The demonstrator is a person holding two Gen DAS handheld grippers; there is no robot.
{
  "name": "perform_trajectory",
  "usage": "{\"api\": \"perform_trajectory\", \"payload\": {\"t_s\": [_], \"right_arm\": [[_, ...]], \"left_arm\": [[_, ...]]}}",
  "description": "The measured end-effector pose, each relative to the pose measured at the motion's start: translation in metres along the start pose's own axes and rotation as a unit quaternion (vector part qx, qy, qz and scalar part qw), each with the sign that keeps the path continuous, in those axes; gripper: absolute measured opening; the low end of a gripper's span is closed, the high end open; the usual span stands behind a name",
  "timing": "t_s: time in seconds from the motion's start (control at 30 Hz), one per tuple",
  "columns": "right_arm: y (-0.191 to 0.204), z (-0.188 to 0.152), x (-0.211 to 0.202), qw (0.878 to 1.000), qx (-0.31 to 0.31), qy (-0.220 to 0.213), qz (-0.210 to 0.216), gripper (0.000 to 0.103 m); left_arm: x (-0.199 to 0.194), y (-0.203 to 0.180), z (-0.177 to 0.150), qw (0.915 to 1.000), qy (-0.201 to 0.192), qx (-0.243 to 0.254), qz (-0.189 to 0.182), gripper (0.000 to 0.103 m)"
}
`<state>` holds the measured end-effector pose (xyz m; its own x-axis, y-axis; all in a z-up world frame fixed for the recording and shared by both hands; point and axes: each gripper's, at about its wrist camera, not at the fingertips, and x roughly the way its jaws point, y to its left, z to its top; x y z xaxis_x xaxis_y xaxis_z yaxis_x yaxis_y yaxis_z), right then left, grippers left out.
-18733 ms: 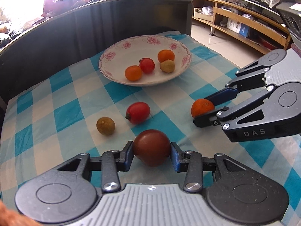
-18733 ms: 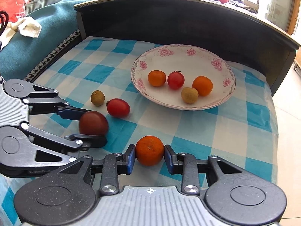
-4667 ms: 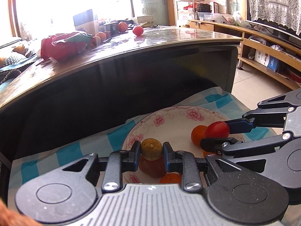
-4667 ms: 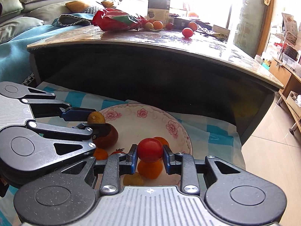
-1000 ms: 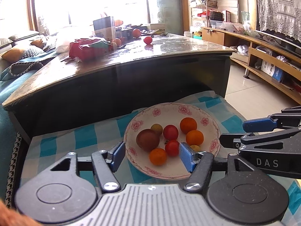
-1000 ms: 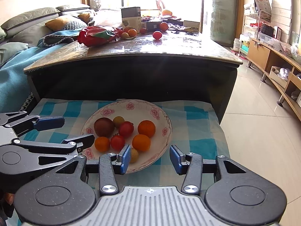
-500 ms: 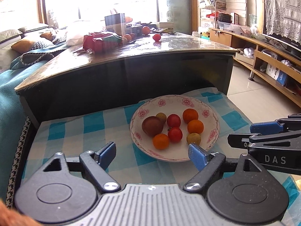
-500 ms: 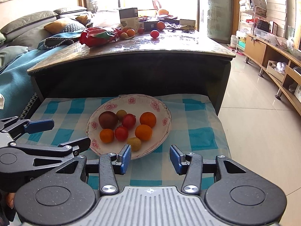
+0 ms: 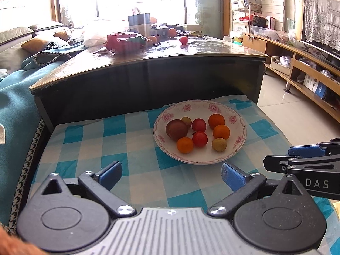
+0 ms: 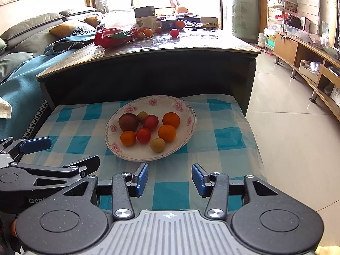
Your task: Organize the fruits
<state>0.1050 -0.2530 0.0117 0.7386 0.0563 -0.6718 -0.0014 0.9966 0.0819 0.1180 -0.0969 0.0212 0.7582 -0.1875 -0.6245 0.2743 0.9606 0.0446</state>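
Note:
A white flowered plate (image 9: 238, 148) (image 10: 187, 136) sits on a blue checked cloth (image 9: 131, 153) (image 10: 225, 140). It holds several fruits: a dark plum (image 9: 176, 129) (image 10: 128, 122), oranges (image 9: 221, 132) (image 10: 167, 132), red tomatoes (image 9: 199, 139) (image 10: 143, 135) and small tan fruits (image 9: 219, 144) (image 10: 157, 144). My left gripper (image 9: 171, 173) is open and empty, near the plate's front edge. My right gripper (image 10: 169, 179) is open and empty, just in front of the plate. Each gripper shows at the side of the other's view.
A dark coffee table (image 9: 148, 63) (image 10: 148, 51) rises right behind the cloth, with loose fruit, a red bag and boxes on top. A teal-covered sofa (image 9: 14, 97) lies to the left. Tiled floor (image 10: 293, 140) and wooden shelves (image 9: 308, 78) lie to the right.
Both grippers have pulled back and up from the plate, so it looks smaller and farther. The left jaws have opened wider. The fruits have not moved.

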Motion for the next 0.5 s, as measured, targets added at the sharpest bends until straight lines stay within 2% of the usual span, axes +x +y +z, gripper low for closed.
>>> {"api": "perform_trajectory", "payload": {"t_s": [0.5], "right_arm": [[0.002, -0.022, -0.028, 1.0, 0.025, 0.007, -0.002, 0.041]], "left_arm": [[-0.027, 0.0, -0.019, 0.9998, 0.004, -0.018, -0.006, 0.103]]}}
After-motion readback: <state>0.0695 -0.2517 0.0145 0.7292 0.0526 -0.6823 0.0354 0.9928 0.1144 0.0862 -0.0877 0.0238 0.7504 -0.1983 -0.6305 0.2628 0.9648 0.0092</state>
